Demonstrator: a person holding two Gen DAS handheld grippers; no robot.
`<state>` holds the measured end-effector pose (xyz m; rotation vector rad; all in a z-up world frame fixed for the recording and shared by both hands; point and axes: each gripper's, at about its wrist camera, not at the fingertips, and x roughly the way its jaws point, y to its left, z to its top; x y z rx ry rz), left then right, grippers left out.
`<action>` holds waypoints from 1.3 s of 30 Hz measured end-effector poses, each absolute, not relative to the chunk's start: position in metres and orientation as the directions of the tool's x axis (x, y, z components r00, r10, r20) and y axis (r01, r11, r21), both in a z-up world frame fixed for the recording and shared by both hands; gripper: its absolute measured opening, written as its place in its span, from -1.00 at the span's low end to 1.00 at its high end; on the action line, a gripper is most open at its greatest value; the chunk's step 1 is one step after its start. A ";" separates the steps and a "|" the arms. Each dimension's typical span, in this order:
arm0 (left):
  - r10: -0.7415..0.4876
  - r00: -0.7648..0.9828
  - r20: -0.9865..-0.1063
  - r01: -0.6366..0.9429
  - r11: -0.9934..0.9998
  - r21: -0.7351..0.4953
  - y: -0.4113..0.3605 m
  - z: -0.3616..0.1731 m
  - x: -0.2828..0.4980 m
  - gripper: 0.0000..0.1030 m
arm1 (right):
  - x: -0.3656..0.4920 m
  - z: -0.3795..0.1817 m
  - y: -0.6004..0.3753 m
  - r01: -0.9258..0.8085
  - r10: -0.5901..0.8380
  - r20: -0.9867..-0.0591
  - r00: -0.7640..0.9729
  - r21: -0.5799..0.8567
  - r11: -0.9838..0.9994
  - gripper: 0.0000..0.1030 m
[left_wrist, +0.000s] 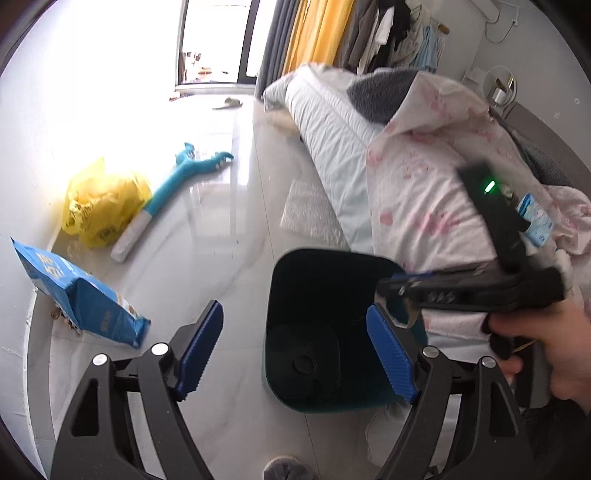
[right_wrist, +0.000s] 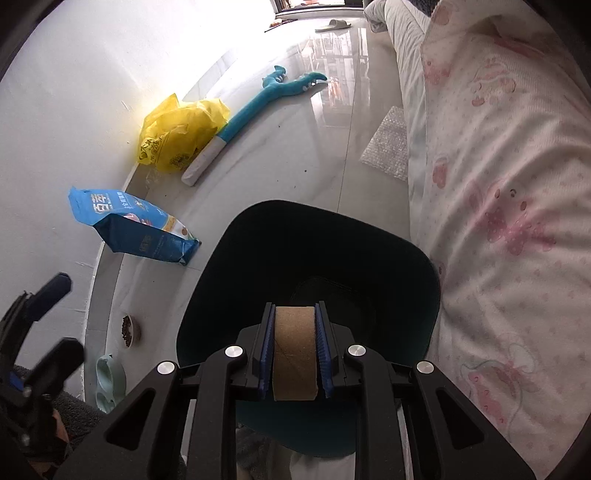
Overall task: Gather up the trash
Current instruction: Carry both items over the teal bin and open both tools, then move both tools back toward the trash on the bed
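Note:
A dark teal trash bin [left_wrist: 314, 332] [right_wrist: 317, 240] stands on the pale floor beside the bed. My right gripper [right_wrist: 293, 314] is shut on a brown cardboard tube [right_wrist: 294, 352] and holds it over the bin's open mouth. In the left wrist view the right gripper's body [left_wrist: 480, 284] reaches over the bin from the right. My left gripper [left_wrist: 295, 325] is open and empty above the bin's left rim. A crumpled yellow plastic bag [left_wrist: 99, 203] [right_wrist: 181, 133] and a blue snack bag [left_wrist: 77, 295] [right_wrist: 133, 229] lie on the floor by the wall.
A bed with a pink-printed quilt [right_wrist: 509, 206] [left_wrist: 424, 177] fills the right side. A teal grabber toy [right_wrist: 258, 107] [left_wrist: 173, 192] and bubble wrap [right_wrist: 388, 147] lie on the floor. Pet bowls [right_wrist: 129, 330] sit at the wall. A slipper [right_wrist: 332, 25] lies far off.

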<state>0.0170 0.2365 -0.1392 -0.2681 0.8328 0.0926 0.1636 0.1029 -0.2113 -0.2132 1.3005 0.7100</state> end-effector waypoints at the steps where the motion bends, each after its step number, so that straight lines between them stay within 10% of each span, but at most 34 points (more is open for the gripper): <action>1: -0.013 0.684 -0.729 -0.191 0.962 -0.196 0.237 -0.134 0.015 0.62 | 0.165 -0.216 0.104 -0.581 0.356 -0.931 0.086 0.243 0.776 -0.58; 14: 0.046 0.795 -0.605 -0.207 0.958 -0.199 0.236 -0.081 -0.001 0.84 | 0.165 -0.252 0.114 -0.566 0.267 -0.962 0.055 0.191 0.802 -0.57; 17: 0.053 0.814 -0.578 -0.204 0.958 -0.200 0.231 -0.066 -0.005 0.87 | 0.162 -0.251 0.112 -0.573 0.260 -0.963 0.063 0.179 0.800 -0.12; 39: 0.120 0.883 -0.453 -0.186 0.977 -0.104 0.188 -0.006 -0.021 0.92 | 0.140 -0.179 0.059 -0.624 0.381 -0.910 0.166 0.202 0.755 0.30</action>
